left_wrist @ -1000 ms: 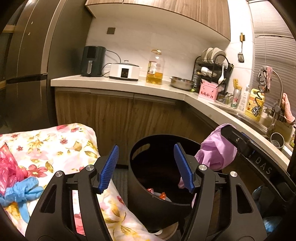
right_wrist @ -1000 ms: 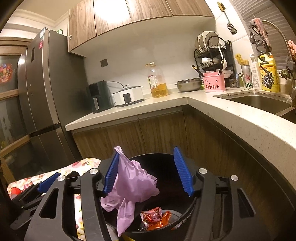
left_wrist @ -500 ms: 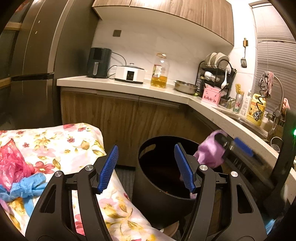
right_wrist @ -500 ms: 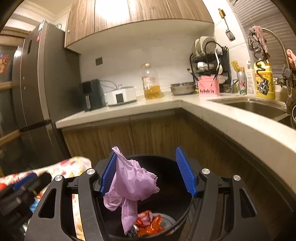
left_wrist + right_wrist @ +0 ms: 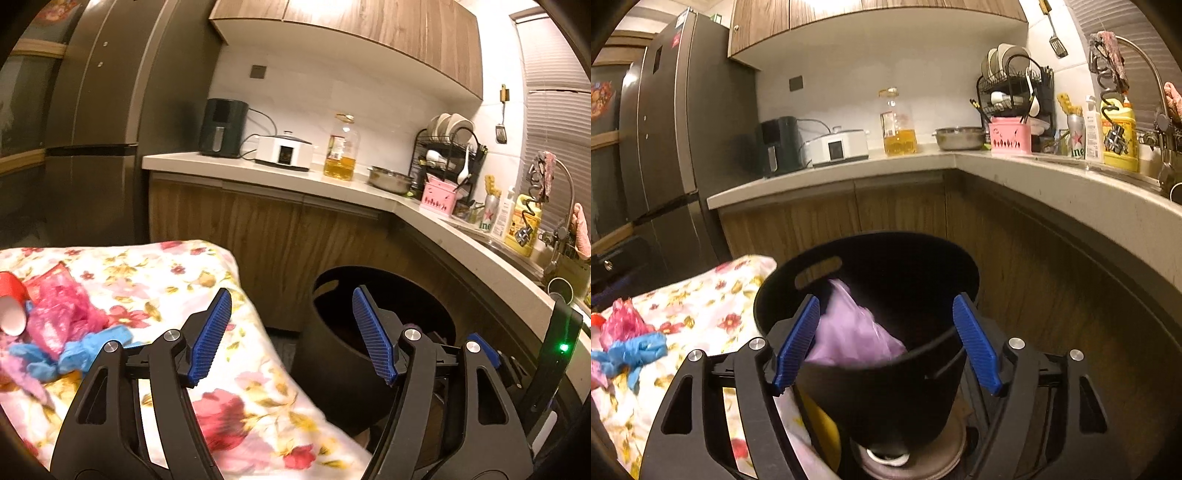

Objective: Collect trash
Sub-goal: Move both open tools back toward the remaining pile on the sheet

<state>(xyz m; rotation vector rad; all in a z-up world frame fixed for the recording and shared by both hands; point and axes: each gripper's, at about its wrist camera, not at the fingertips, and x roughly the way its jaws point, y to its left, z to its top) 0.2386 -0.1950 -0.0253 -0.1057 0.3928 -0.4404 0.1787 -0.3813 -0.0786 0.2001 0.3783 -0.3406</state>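
A black bin (image 5: 886, 387) stands on the floor by the cabinets. My right gripper (image 5: 886, 301) hovers over its near rim with its jaws opening. A crumpled purple plastic bag (image 5: 849, 332) lies blurred inside the bin beside the left pad, which no longer presses on it. My left gripper (image 5: 291, 295) is to the left of the bin (image 5: 332, 332), its jaws opening with nothing between them. On the flowered cloth (image 5: 166, 280) lie a pink bag (image 5: 59, 314), a blue glove (image 5: 85, 350) and a red paper cup (image 5: 11, 295).
A stone counter (image 5: 1052, 184) wraps behind and to the right of the bin, carrying an oil bottle (image 5: 897, 125), a steel bowl (image 5: 960, 138) and a dish rack (image 5: 1012, 88). A tall fridge (image 5: 665, 129) stands at the left. A round pinkish base (image 5: 923, 458) shows under the bin.
The right gripper sank toward the bin and its jaws widened; the purple bag slipped off the left pad into the bin. The left gripper moved left, bringing the red cup into view.
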